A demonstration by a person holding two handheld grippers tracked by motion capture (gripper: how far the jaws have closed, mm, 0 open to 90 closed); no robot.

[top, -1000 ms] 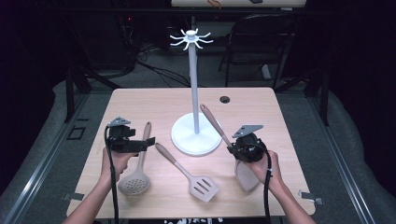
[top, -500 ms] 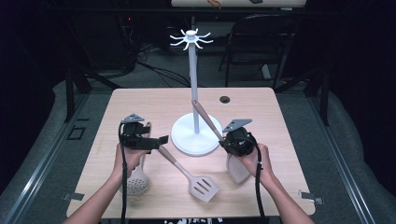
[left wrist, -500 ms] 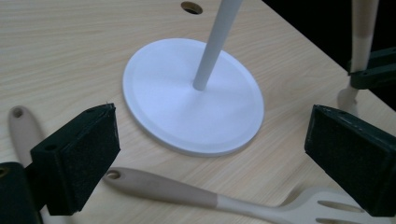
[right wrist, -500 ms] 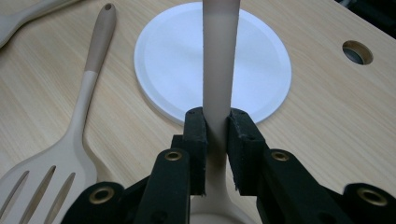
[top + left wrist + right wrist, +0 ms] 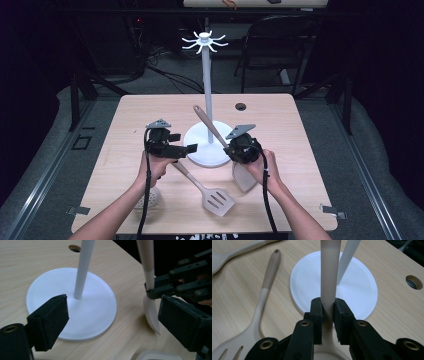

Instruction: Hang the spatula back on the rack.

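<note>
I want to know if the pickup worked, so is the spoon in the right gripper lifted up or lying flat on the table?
Lifted at the handle end: the right gripper is shut on the spoon, whose handle slants upward.

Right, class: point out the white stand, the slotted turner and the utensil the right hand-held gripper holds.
white stand [image 5: 207,150], high view, round base.
slotted turner [image 5: 218,201], high view, slotted blade.
held utensil [image 5: 329,272], right gripper view, handle above the jaws.

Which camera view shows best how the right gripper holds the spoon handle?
The right gripper view: both jaws of the right gripper press the spoon handle between them. The high view shows it small; the left gripper view shows it sideways.
</note>
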